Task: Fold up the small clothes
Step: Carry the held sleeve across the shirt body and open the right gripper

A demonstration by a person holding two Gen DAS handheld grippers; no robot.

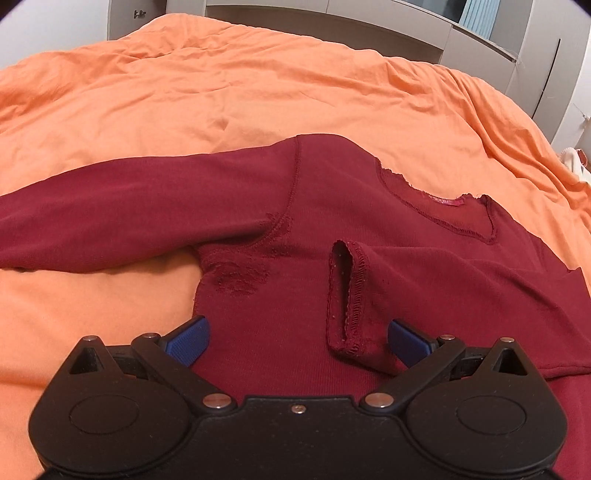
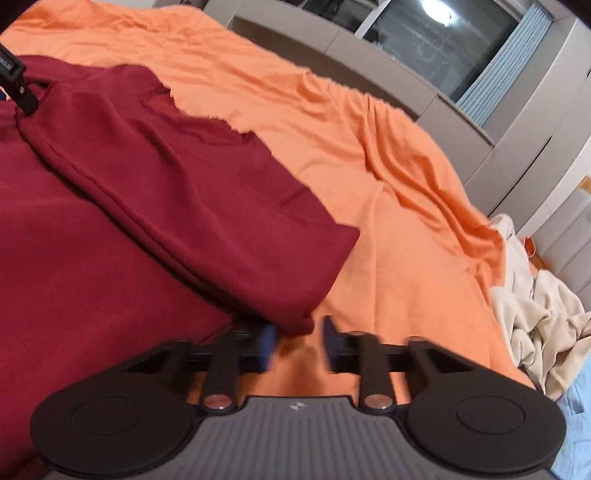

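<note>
A dark red long-sleeved shirt (image 1: pixel 295 206) lies flat on the orange bedcover (image 1: pixel 221 92). One sleeve stretches out to the left. The other sleeve is folded across the chest, and its cuff (image 1: pixel 347 295) sits between the blue pads of my left gripper (image 1: pixel 297 341), which stands wide open just over the cloth. In the right wrist view the shirt's folded side edge (image 2: pixel 295 325) reaches in between the blurred fingertips of my right gripper (image 2: pixel 299 338). Its jaws are narrow, with a small gap still showing beside the right pad. Part of the left gripper (image 2: pixel 16 88) shows at the far left.
A crumpled cream garment (image 2: pixel 535 317) lies at the bed's right edge, on a pale blue cloth (image 2: pixel 576 417). Grey cabinets (image 1: pixel 332 22) and a window with a blue curtain (image 2: pixel 498 62) stand behind the bed. Wrinkled orange cover stretches beyond the shirt.
</note>
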